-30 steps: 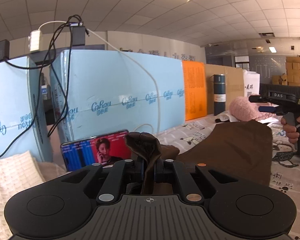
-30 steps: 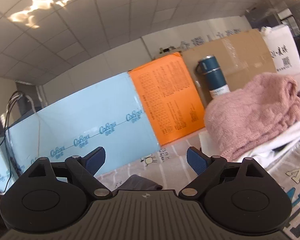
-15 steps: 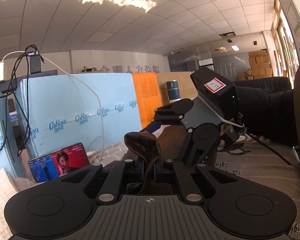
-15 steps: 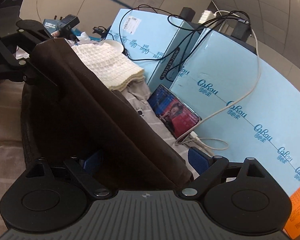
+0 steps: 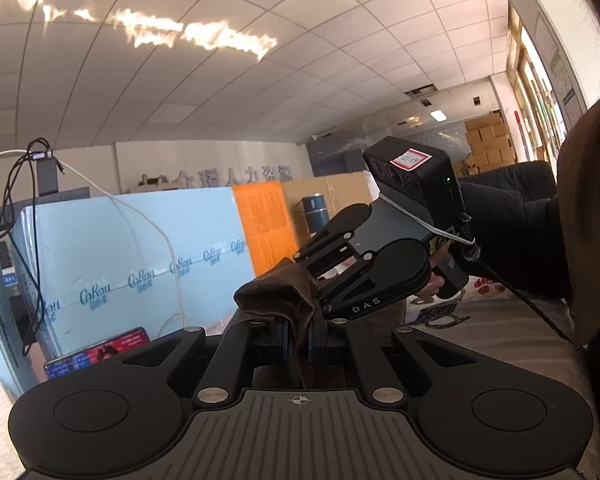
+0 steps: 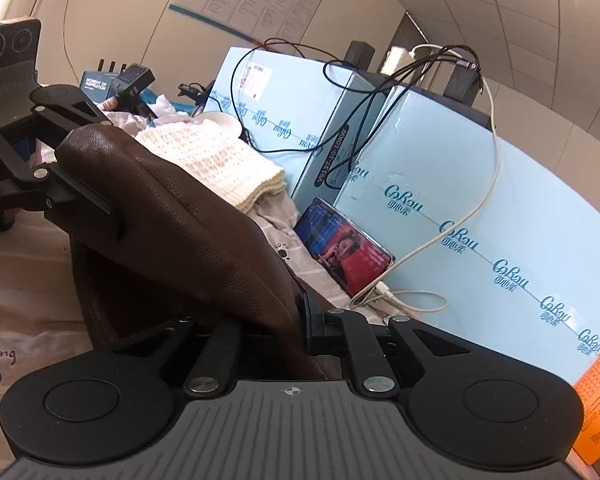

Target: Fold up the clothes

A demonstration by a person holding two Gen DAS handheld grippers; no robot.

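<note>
A dark brown leather-like garment (image 6: pixel 180 216) hangs stretched between my two grippers above the patterned bed sheet (image 6: pixel 16 280). My left gripper (image 5: pixel 296 336) is shut on a bunched corner of the brown garment (image 5: pixel 278 296). My right gripper (image 6: pixel 284 320) is closed on the garment's other end; its fabric fills the jaws. In the left wrist view the right gripper's body (image 5: pixel 364 264) sits close in front, fingers at the same bunch. In the right wrist view the left gripper's body (image 6: pixel 40 160) holds the far end.
Light blue foam boxes (image 6: pixel 480 216) with cables line the back. A phone (image 6: pixel 348 252) leans against them, plugged into a white cable. A cream knitted cloth (image 6: pixel 216 160) lies behind the garment. An orange board (image 5: pixel 264 224) and a dark flask (image 5: pixel 315 212) stand further right.
My right gripper swung from the pink sweater side over to the brown garment and closed on it near my left gripper. Both now hold it lifted.
</note>
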